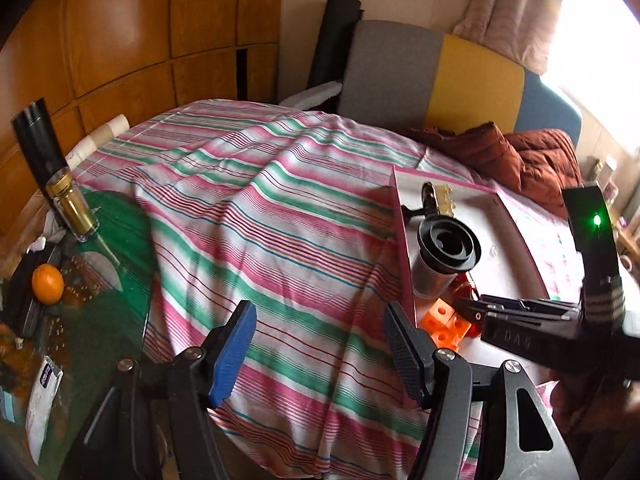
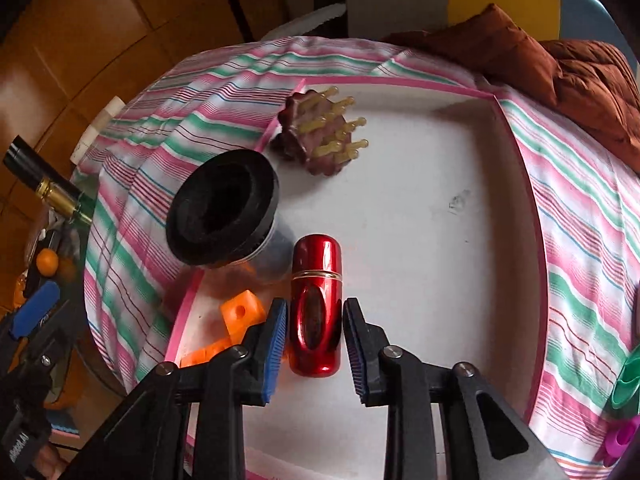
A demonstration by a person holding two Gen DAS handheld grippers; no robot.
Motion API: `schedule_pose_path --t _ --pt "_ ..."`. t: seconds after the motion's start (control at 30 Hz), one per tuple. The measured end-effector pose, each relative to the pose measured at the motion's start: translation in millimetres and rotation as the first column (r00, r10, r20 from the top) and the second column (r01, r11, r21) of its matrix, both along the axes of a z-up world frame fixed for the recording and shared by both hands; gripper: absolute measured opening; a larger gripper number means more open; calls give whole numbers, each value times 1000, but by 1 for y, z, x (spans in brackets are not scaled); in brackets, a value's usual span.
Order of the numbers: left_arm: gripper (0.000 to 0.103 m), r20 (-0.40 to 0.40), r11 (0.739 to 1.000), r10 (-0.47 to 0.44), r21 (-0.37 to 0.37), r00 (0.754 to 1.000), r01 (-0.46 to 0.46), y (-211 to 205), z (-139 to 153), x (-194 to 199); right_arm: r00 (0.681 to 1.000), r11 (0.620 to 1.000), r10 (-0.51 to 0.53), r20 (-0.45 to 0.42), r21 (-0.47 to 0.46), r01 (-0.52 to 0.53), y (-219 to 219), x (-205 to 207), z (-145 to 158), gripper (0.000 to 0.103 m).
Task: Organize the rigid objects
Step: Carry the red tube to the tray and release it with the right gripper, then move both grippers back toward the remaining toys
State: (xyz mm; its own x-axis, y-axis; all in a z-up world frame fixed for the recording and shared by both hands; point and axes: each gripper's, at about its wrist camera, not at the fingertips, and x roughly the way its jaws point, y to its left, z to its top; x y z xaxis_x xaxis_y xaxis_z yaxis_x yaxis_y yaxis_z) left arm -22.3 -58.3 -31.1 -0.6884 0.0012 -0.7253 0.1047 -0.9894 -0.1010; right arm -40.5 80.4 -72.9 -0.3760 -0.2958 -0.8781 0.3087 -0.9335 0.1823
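Note:
A white tray with a pink rim [image 2: 440, 200] lies on the striped cloth. In it are a red metallic capsule [image 2: 316, 312], a black-lidded cup [image 2: 224, 216], orange holed cubes [image 2: 240, 312] and a brown comb with yellow prongs [image 2: 320, 136]. My right gripper [image 2: 316, 344] straddles the lying capsule, with a thin gap at each pad, so it is open. In the left wrist view that gripper [image 1: 464, 306] reaches into the tray [image 1: 508, 240] beside the cup [image 1: 446, 246] and cubes [image 1: 442, 322]. My left gripper [image 1: 320, 344] hangs open over the cloth left of the tray, holding nothing.
A green glass table at the left carries a black-capped bottle [image 1: 60, 184], an orange fruit [image 1: 48, 283] and clutter. A brown jacket [image 1: 520, 156] and a grey, yellow and blue chair back [image 1: 440, 76] lie beyond the tray. Green and magenta plastic pieces [image 2: 628, 380] sit right of the tray.

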Motion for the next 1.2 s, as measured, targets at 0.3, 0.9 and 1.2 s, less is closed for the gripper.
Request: schedule_pose_path --t 0.3,0.9,1.2 --pt "70 -23 1000 3 5 1000 -3 -1 9 5 986 996 -43 -164 71 55 11 21 32 44" --pt "71 -31 992 -123 -38 992 122 42 20 16 916 954 -135 -377 199 223 65 52 71 45" --pt "72 -23 954 -292 -75 956 289 93 24 21 891 924 -292 -349 137 356 150 58 74 52"
